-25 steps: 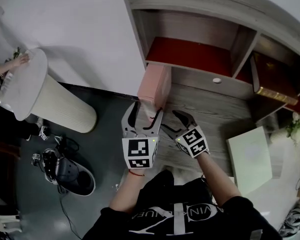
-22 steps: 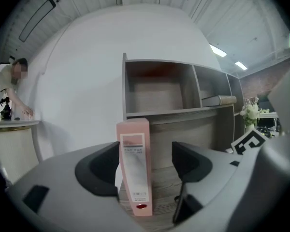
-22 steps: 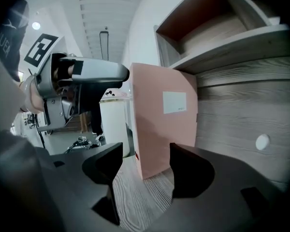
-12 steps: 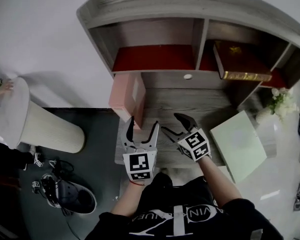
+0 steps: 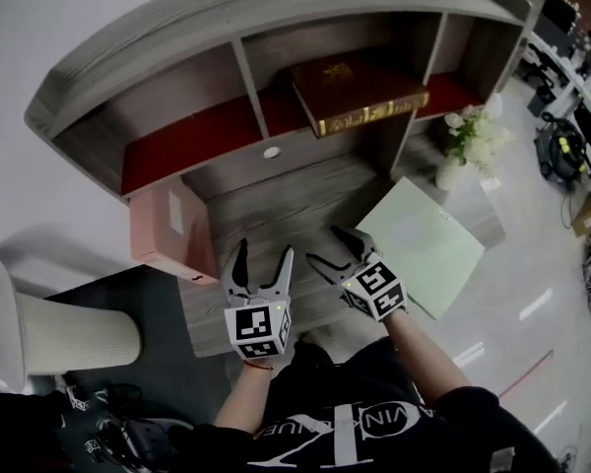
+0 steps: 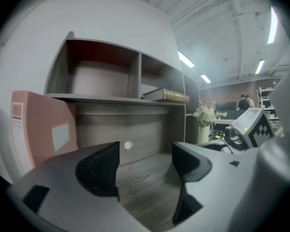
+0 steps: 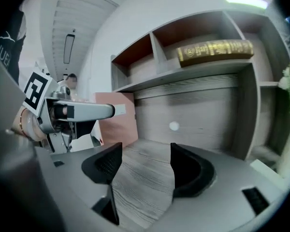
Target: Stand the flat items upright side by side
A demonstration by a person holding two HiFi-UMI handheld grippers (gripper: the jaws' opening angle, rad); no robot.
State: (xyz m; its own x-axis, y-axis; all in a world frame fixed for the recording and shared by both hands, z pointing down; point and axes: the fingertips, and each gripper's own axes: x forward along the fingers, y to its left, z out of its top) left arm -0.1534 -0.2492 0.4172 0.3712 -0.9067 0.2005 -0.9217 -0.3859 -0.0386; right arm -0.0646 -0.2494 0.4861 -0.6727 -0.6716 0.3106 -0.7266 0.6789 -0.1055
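A pink box (image 5: 167,230) stands upright at the left end of the wooden desk (image 5: 276,205); in the left gripper view the pink box (image 6: 38,129) is at the left. A brown book with gilt edges (image 5: 360,92) lies flat on the red-lined shelf above, and the book (image 7: 215,50) also shows in the right gripper view. A pale green flat item (image 5: 424,244) lies on the desk's right end. My left gripper (image 5: 263,254) and right gripper (image 5: 327,246) hover side by side over the desk's front, both open and empty, with the green item just right of the right one.
White flowers in a vase (image 5: 468,136) stand at the desk's right end beside the shelf wall. A round knob (image 5: 272,152) sits on the panel under the shelf. A white cylindrical stand (image 5: 49,333) and shoes (image 5: 128,441) are on the floor at the left.
The view has swung to the right along the shelf. Both grippers have moved right, away from the pink box and toward the green item. Their jaws stay open.
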